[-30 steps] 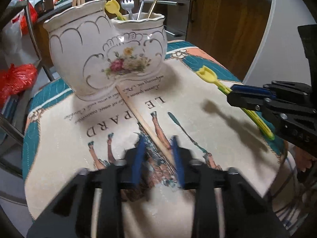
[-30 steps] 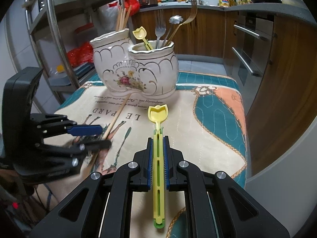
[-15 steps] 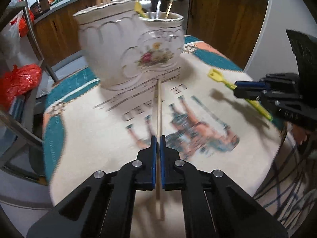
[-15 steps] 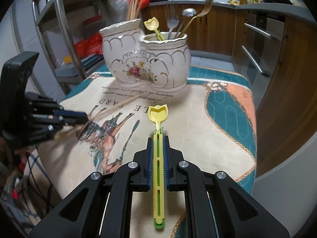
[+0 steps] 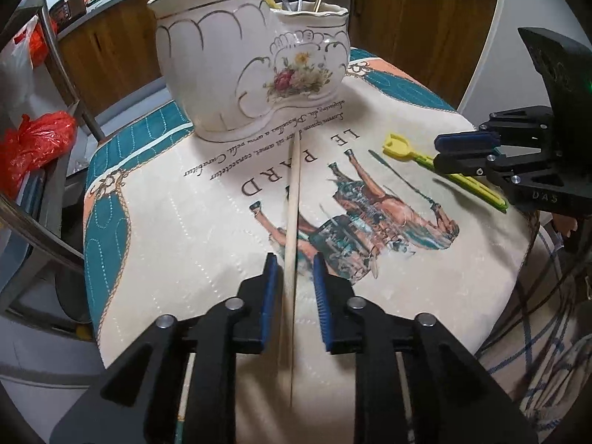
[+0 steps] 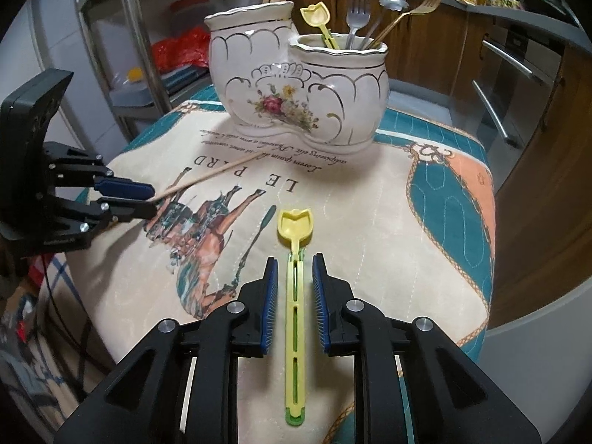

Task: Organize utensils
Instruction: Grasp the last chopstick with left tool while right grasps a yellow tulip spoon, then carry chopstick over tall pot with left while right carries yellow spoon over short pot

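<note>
Left gripper [image 5: 294,277] jaws have just parted, straddling the thin wooden chopstick [image 5: 292,214] lying on the printed tablecloth [image 5: 166,222]. Right gripper [image 6: 295,281] has likewise just opened around the flat-lying yellow plastic spoon [image 6: 295,259], near the white floral ceramic holder [image 6: 296,92].

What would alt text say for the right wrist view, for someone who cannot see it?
The right gripper straddles a yellow plastic spoon lying on a printed cloth, its jaws apart, having just opened. Behind stands a white floral two-pot holder with forks and chopsticks; at left, the left gripper reaches a loose chopstick.
</note>
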### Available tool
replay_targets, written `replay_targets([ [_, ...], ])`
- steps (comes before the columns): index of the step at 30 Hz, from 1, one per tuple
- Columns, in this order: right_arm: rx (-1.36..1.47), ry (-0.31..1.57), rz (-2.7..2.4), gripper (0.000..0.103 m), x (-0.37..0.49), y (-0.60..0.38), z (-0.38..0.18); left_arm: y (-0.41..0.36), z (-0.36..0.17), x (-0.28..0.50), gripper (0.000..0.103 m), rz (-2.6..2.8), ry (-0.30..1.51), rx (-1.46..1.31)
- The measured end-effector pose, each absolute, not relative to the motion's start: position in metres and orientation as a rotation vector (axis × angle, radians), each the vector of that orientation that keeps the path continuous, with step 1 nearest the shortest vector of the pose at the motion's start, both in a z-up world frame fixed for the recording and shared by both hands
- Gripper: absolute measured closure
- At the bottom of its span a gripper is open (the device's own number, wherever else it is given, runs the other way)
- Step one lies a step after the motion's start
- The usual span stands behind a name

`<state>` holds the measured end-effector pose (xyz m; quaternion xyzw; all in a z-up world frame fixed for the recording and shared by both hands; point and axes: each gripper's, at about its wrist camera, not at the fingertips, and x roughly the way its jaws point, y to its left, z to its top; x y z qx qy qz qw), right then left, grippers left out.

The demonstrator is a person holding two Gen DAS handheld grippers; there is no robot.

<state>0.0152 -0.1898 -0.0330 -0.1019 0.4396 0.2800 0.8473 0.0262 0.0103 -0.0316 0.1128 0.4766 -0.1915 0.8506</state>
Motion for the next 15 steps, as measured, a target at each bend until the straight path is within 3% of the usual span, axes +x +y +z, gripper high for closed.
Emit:
replay_targets([
  [8,-0.232,0.970,0.600,0.085,0.0240,-0.1835,-0.0419,0.0129,-0.0333,0.0327,0.082,-0.409,0.993,0.186],
  [11,-0.212,0.967,0.605,0.092,0.0259,-0.1828,-0.0421,0.0142,-0.0346,0.0335,0.089,-0.408,0.979,0.180],
  [12,-0.210,0.962,0.603,0.092,0.0258,-0.1827,-0.0415,0.0151,-0.0348,0.0343,0.095,-0.412,0.974,0.177],
  [15,-0.206,0.937,0.606,0.092,0.0238,-0.1820,-0.0375,0.0179,-0.0349,0.0362,0.097,-0.430,0.966,0.173],
])
